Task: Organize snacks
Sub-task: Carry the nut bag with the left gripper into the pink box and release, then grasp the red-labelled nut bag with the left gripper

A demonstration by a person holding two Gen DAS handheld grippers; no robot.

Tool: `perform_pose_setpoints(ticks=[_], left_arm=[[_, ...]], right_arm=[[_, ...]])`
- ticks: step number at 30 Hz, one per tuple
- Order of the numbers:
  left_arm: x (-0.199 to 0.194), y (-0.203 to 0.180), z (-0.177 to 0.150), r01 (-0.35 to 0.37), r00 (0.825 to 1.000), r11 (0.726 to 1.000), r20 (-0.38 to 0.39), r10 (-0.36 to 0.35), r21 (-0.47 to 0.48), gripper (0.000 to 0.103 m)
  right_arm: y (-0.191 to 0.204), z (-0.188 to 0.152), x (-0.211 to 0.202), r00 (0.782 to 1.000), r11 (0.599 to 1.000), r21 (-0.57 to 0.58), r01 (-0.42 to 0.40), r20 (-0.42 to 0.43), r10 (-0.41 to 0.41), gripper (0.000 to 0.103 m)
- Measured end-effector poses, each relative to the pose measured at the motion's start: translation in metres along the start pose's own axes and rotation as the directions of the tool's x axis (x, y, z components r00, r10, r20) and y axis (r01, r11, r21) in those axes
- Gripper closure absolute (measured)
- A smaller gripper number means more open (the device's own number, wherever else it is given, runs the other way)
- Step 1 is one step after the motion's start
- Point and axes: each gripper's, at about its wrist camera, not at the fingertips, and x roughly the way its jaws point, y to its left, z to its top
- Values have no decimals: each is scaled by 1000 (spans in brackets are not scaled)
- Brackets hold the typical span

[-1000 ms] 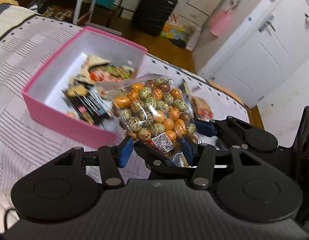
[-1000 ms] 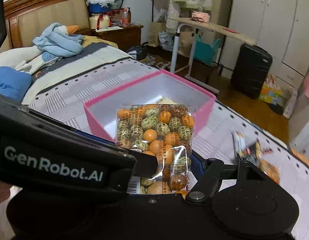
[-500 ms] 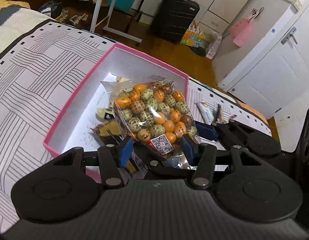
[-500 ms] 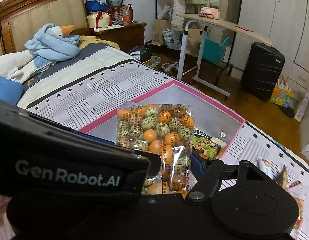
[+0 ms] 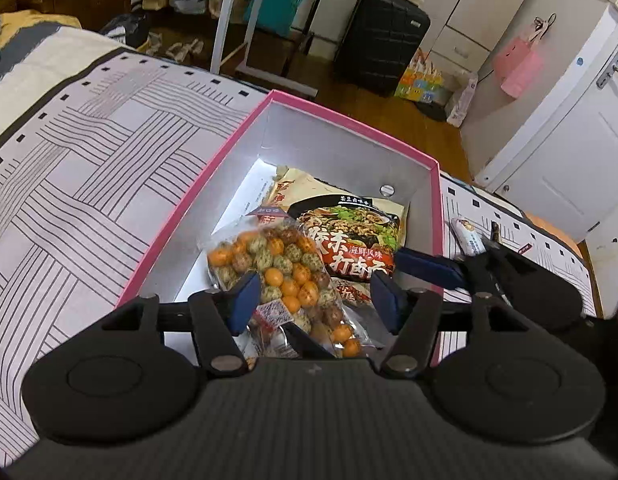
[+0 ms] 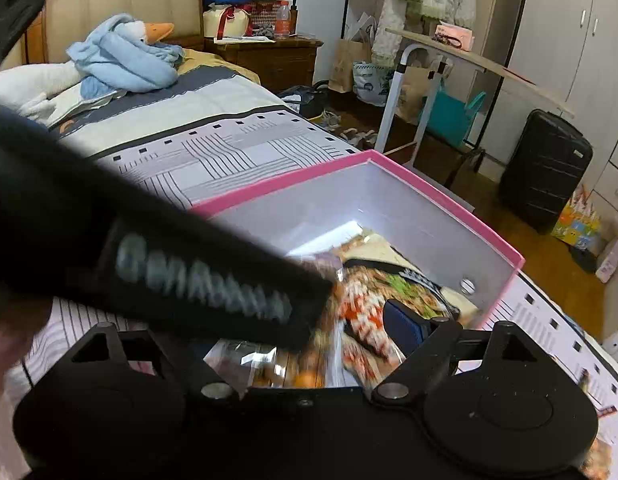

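Left wrist view, crinkly clear bag of round coated nuts (image 5: pixel 287 276), rigid pink box (image 5: pixel 349 122), both tools just spreading, released.

both grippers tilt steeply downward, side by side. the left gripper (image 5: pixel 315 300) has just been opening its jaws, pads clear of what lies between them. the right gripper (image 5: pixel 431 268) has also just widened its jaws, left gripper's body crossing its own view.
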Motion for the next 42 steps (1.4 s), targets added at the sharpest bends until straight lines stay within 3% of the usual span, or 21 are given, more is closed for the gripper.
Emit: perform_pose_setpoints(ticks=[9, 14, 18, 22, 26, 30, 32, 36, 39, 42], left_arm=[[-45, -28, -14, 67, 995, 987, 66, -77, 143, 43], [-67, -55, -22, 107, 991, 971, 51, -120, 214, 43], [-85, -74, -23, 139, 988, 956, 29, -151, 258, 33], [-92, -101, -22, 153, 986, 935, 7, -164, 318, 29], [-89, -135, -22, 180, 983, 913, -25, -184, 366, 29], [-77, -175, -25, 224, 974, 887, -51, -222, 405, 31], [-66, -193, -27, 247, 969, 880, -79, -236, 407, 31], [-39, -223, -32, 304, 953, 869, -144, -268, 390, 32], [-15, -241, -38, 304, 952, 870, -151, -265, 389, 35], [15, -256, -44, 307, 950, 874, -179, -257, 377, 48]], right_arm=[[-35, -30, -86, 996, 996, 88, -18, 92, 10, 15], [-52, -39, -136, 997, 997, 74, -12, 78, 6, 15], [-71, -45, -167, 996, 997, 77, -19, 90, 12, 15], [-90, -54, -192, 990, 994, 112, 14, 138, -29, 15], [-110, -75, -210, 990, 992, 119, 51, 127, -66, 15], [-136, -96, -215, 980, 973, 179, 146, 105, -167, 15], [-151, -107, -209, 971, 954, 204, 218, 55, -234, 15], [-184, -130, -199, 976, 947, 251, 199, 33, -214, 11], [-211, -150, -181, 985, 940, 306, 152, 35, -171, 10], [-230, -172, -158, 992, 935, 338, 107, 32, -125, 9]])
